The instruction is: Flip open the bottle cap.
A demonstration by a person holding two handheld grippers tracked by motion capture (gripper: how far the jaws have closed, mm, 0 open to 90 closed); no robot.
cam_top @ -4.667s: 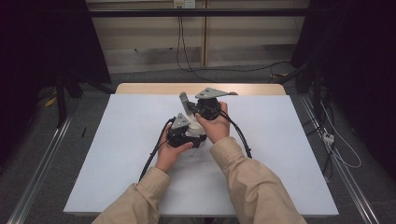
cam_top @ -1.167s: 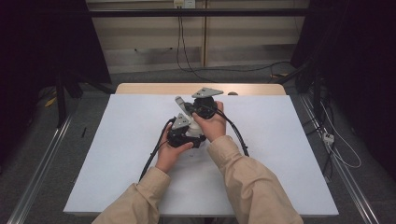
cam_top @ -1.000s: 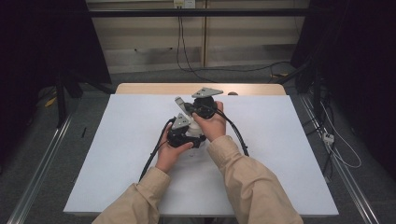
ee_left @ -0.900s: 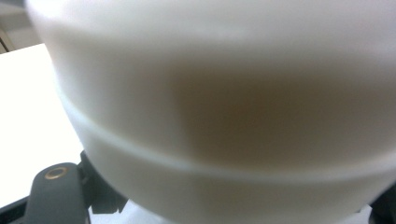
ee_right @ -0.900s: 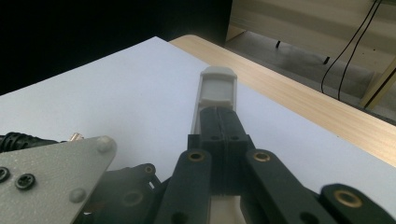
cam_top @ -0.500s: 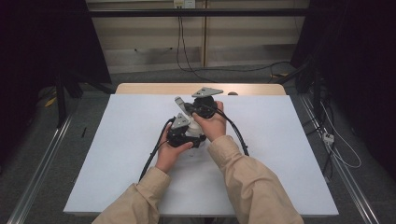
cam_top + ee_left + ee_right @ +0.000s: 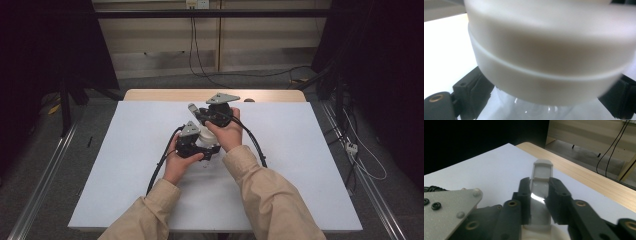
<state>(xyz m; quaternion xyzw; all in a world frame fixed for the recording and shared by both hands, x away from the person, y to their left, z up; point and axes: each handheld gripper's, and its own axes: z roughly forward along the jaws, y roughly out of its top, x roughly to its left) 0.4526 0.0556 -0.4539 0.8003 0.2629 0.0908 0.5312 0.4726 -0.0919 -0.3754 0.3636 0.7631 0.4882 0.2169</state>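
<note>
The person holds both tools close together over the middle of the white bench (image 7: 125,165). The left gripper (image 7: 197,146) has its jaws pinching a clear container (image 7: 541,110) just under its broad off-white lid (image 7: 549,62); in the left gripper view the black jaws sit hard against either side of the transparent body below the lid's rim. The right gripper (image 7: 540,195) is raised a little behind it, jaws closed on a flat grey tab (image 7: 541,192) that sticks up from a pale base, probably a flip spout or handle belonging to that same lid, though I cannot be sure.

I'd judge the container to be light, thin-walled plastic: stiff enough at the neck, likely to flex or slip if squeezed lower down, and smooth enough to twist out of a loose hold. Under the lid's shoulder looks the safest place to take it. The tab seems rigid but narrow, so a sideways pull could snap or bend it.

The bench top is a plain white sheet over a wooden table (image 7: 270,95). Beyond it there are dark curtains either side, pale wall panels and cables (image 7: 192,55) hanging down to the grey floor.
</note>
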